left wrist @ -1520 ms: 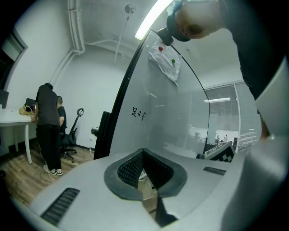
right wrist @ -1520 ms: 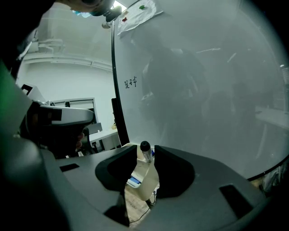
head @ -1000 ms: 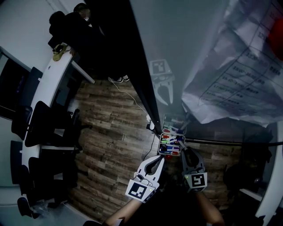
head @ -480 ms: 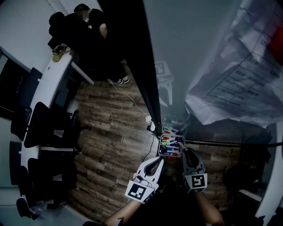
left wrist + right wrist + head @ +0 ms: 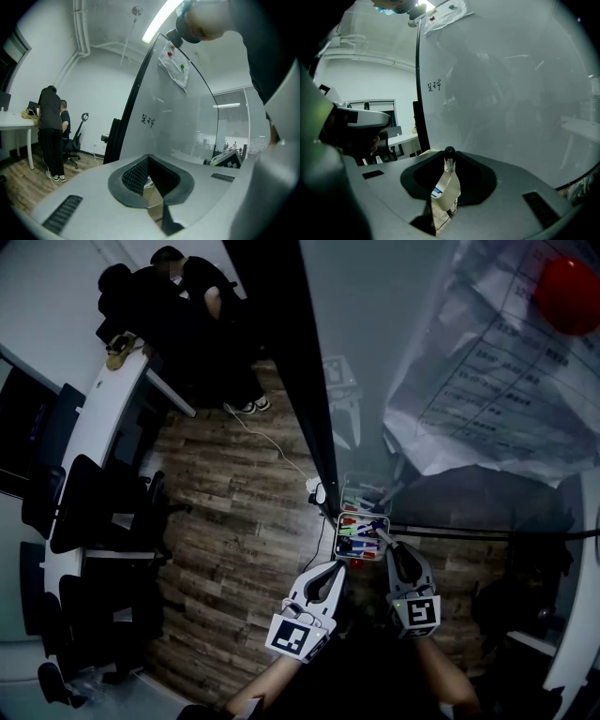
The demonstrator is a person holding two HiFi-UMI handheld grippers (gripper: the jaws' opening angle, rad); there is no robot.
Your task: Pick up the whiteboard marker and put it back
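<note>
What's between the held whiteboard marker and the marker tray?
Nothing visible. The right gripper holds the whiteboard marker at the marker tray's edge; coloured markers already lie inside it.

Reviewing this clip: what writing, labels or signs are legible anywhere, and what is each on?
Whiteboard: short black handwritten scribble, not legible with certainty.
Paper sheet on the whiteboard: printed table, too small to read.
Marker in the right gripper's jaws: blue label, too blurred.
Nothing can be quoted.
</note>
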